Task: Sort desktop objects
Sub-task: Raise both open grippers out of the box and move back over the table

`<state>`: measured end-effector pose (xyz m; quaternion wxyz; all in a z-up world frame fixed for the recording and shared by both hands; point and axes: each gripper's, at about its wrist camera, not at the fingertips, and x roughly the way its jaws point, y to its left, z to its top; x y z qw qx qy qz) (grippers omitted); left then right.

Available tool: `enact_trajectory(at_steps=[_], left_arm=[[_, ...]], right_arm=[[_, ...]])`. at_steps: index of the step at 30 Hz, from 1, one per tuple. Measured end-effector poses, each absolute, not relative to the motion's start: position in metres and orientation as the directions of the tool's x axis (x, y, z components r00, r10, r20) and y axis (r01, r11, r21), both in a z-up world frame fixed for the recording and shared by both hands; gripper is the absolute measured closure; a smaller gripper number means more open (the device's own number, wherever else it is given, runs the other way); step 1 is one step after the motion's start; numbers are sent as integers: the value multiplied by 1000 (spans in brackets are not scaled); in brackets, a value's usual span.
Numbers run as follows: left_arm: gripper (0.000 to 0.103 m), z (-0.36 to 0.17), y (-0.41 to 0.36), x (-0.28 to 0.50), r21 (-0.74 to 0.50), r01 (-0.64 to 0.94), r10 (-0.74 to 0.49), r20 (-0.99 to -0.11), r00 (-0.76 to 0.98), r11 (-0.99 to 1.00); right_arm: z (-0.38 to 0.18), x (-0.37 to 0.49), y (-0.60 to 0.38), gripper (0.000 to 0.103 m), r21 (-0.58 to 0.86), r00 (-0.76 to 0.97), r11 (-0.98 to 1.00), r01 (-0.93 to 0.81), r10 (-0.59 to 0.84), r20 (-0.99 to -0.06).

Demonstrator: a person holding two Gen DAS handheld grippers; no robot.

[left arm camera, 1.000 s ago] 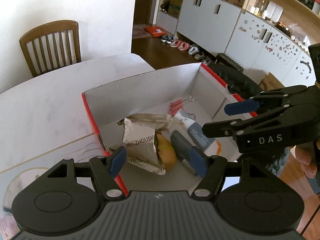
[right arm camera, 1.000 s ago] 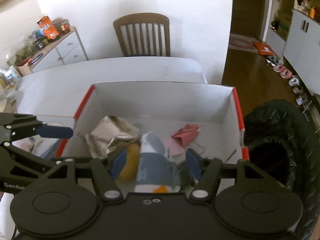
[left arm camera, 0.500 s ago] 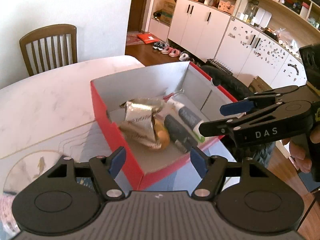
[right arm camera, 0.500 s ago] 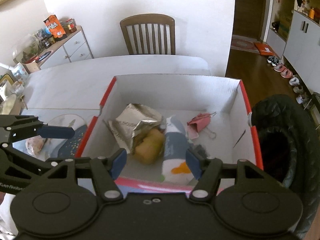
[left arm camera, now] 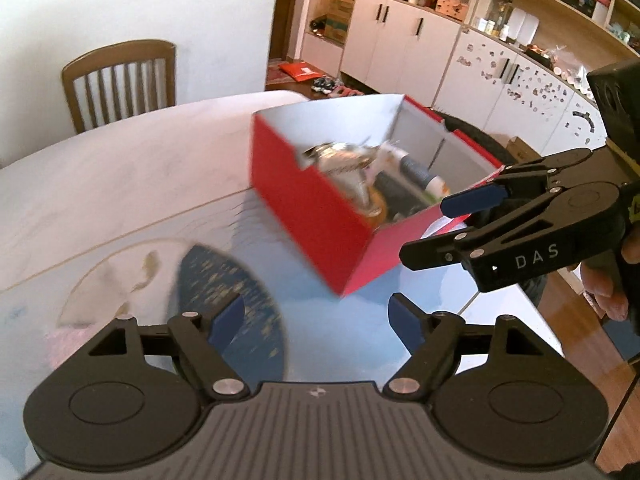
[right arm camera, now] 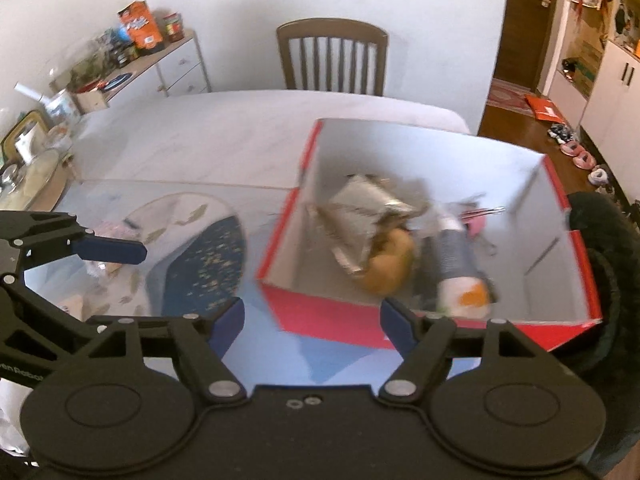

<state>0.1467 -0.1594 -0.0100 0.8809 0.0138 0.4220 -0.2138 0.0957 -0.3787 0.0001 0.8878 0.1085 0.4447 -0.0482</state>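
Both tools backed off; red box (right arm camera: 320,312) ahead, right tool (right arm camera: 310,320) empty.

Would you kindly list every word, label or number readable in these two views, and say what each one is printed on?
"DAS": on the side of the right gripper, left wrist view.
"Robo", cut off by the frame edge: on the left gripper, right wrist view.
Crumpled silver wrapper in the red box: print blurred, unreadable.
Orange snack bag on the sideboard: too blurred to read.

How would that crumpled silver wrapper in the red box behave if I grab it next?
The silver wrapper looks crumpled and thin, so it would probably crush and flop rather than hold shape. It likely weighs little. It leans on the yellow lump, which may shift as it lifts.
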Motion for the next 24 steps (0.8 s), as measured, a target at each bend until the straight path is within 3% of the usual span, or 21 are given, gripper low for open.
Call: enact_trajectory(at_steps=[12, 16, 24], left_arm=[[16, -37, -58, 112, -134, 320, -300, -777, 554, 938], [1, -45, -31, 104, -137, 302, -291, -779, 556, 943], [1, -65, 1, 95, -139, 292, -283, -793, 539, 946]], right_arm=[[-3, 141, -293, 17, 161, 589, 981, 112, 65, -806], [-7, 161, -266, 14, 155, 574, 982, 104, 68, -816], [-12, 201, -223, 11, 170, 562, 981, 96, 88, -822]])
